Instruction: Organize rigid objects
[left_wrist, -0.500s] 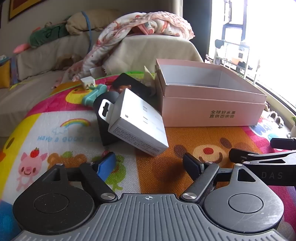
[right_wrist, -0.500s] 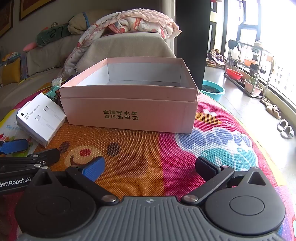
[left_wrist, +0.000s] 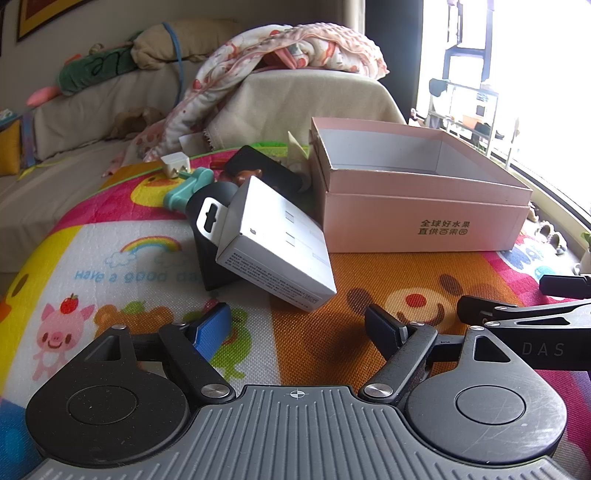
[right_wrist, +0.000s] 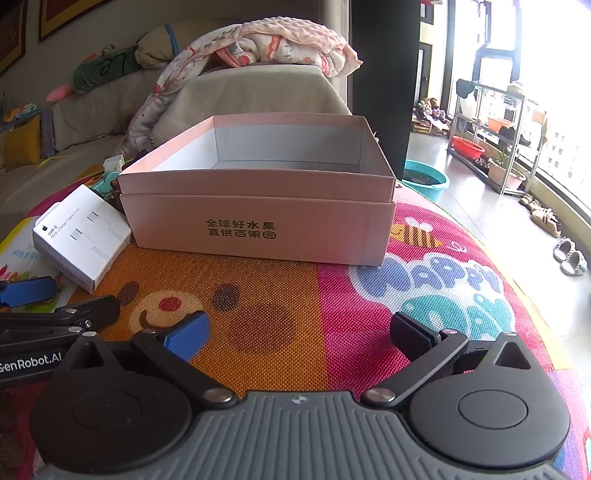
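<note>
An open, empty pink cardboard box (left_wrist: 424, 221) (right_wrist: 258, 229) stands on the colourful play mat. To its left a white cable box (left_wrist: 277, 251) (right_wrist: 83, 236) leans on a black item (left_wrist: 210, 251). Behind that lie a teal plug-shaped toy (left_wrist: 188, 186), a white charger (left_wrist: 175, 164) and a black flat case (left_wrist: 266, 166). My left gripper (left_wrist: 299, 328) hovers open just short of the white cable box, nothing between its fingers. Open and empty too, my right gripper (right_wrist: 299, 332) faces the pink box's front wall from a short way back.
The play mat (right_wrist: 295, 295) covers the round surface, which drops off at the right to a floor with slippers (right_wrist: 570, 254) and a teal basin (right_wrist: 428, 181). A sofa with a blanket (left_wrist: 288, 55) stands behind. Each gripper's finger shows at the other view's edge.
</note>
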